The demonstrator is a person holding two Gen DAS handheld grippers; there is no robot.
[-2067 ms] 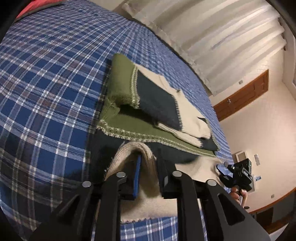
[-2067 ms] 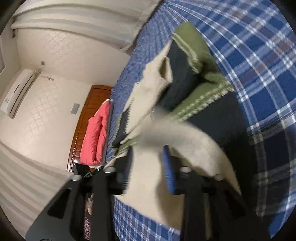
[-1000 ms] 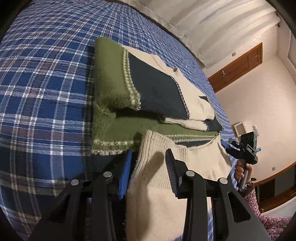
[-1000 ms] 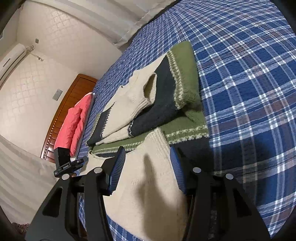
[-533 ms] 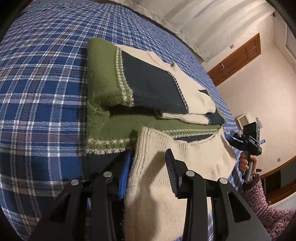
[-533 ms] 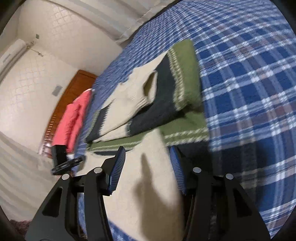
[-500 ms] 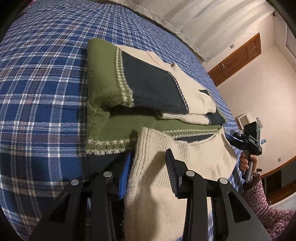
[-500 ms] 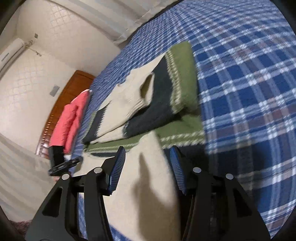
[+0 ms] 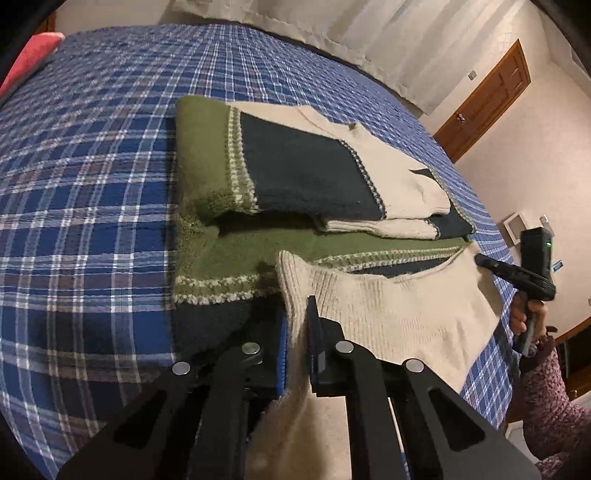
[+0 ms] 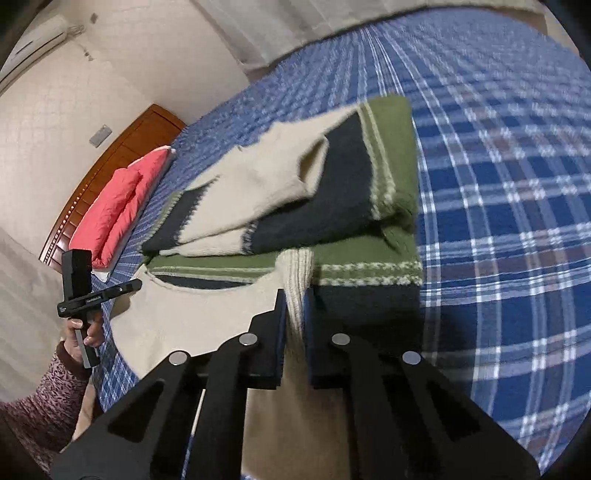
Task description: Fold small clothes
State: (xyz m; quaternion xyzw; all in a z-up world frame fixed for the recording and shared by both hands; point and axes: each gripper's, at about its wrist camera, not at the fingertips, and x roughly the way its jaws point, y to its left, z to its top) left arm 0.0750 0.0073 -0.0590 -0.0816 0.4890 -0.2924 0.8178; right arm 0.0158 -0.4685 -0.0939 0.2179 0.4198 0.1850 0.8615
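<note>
A knit sweater in green, navy and cream lies partly folded on the blue plaid bed; its sleeves are folded across the body. My left gripper is shut on the cream ribbed shoulder edge at the near left. My right gripper is shut on the cream ribbed shoulder edge at the near right. The sweater also shows in the right wrist view. Each gripper shows in the other's view: the right one, the left one.
A red pillow lies by the wooden headboard. White curtains hang behind the bed. A wooden door stands at the right. The bed's near edge runs just under both grippers.
Both grippers were open over the cream collar end half a second ago and have now shut on its two shoulder edges. Before that they laid the cream part down and let go.
</note>
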